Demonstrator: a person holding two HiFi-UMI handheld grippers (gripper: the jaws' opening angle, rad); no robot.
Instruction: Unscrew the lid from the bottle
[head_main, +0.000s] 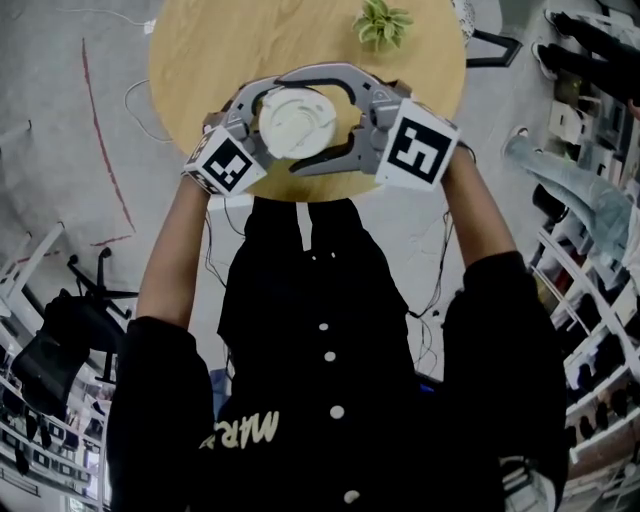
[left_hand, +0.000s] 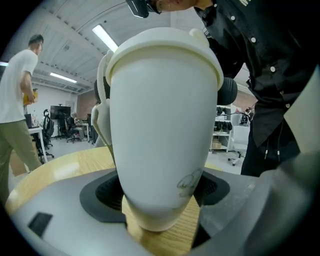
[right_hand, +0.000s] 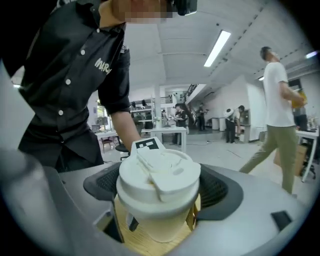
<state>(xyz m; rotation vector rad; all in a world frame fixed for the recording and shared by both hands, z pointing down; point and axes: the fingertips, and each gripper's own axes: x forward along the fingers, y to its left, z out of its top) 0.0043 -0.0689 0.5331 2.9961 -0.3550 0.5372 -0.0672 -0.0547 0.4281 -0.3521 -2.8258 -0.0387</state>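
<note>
A white bottle (head_main: 295, 122) with a flip-top lid (right_hand: 160, 172) stands near the front edge of the round wooden table (head_main: 200, 50). My left gripper (left_hand: 160, 200) comes in from the left and is shut on the lower part of the bottle's body (left_hand: 162, 135), both dark pads pressed to its sides. From the right, my right gripper (right_hand: 159, 195) is shut on the lid, its pads against the lid's rim. In the head view the left gripper (head_main: 262, 125) and right gripper (head_main: 335, 120) ring the bottle from both sides, hiding its body.
A small potted plant (head_main: 383, 22) stands at the table's far edge. A person in a white shirt (right_hand: 279, 100) walks in the room behind. Shelving (head_main: 595, 300) lies to the right, a black chair (head_main: 60, 320) to the left, and cables (head_main: 140, 100) on the floor.
</note>
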